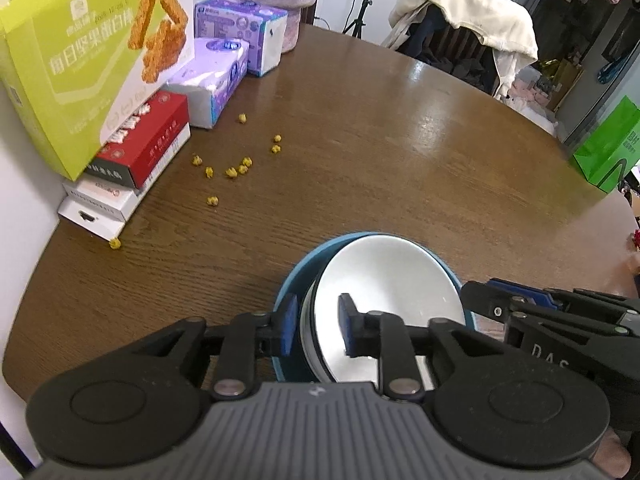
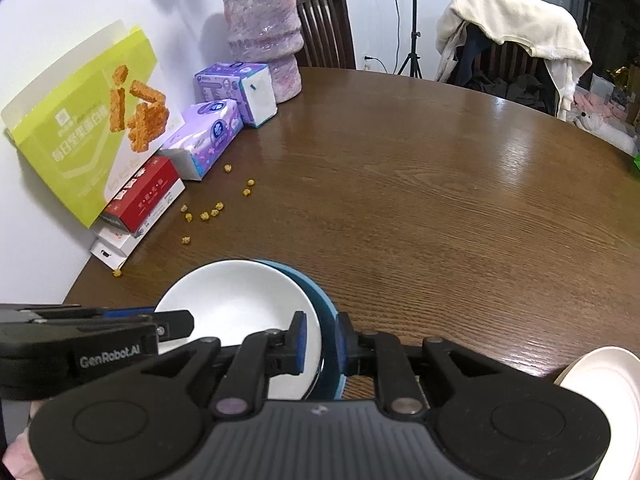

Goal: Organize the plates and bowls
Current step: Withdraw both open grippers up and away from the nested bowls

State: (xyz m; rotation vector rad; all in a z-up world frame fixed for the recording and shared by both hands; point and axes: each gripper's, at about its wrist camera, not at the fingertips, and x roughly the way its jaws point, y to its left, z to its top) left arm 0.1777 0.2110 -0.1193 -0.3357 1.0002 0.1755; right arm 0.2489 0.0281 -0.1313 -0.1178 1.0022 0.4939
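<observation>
A white bowl (image 1: pixel 392 288) (image 2: pixel 240 304) sits inside a wider blue dish (image 1: pixel 304 272) (image 2: pixel 325 304) on the brown round table (image 1: pixel 400 160), near its front edge. My left gripper (image 1: pixel 318 328) straddles the left rims of both. Its jaws stand apart and a gap shows beside each pad, so it is open. My right gripper (image 2: pixel 322 340) straddles the opposite rims, one pad inside the white bowl and one outside the blue dish. A sliver of white shows beside the inner pad, so it too is open. Each gripper also shows in the other's view, the right gripper (image 1: pixel 472 300) and the left gripper (image 2: pixel 186 324).
A cream plate (image 2: pixel 600 392) lies at the lower right. Along the wall stand a green snack box (image 1: pixel 80 72), a red box (image 1: pixel 148 144), tissue packs (image 1: pixel 216 80) and a pink vase (image 2: pixel 264 36). Yellow crumbs (image 1: pixel 232 170) dot the table. A chair draped with clothes (image 1: pixel 472 20) stands beyond.
</observation>
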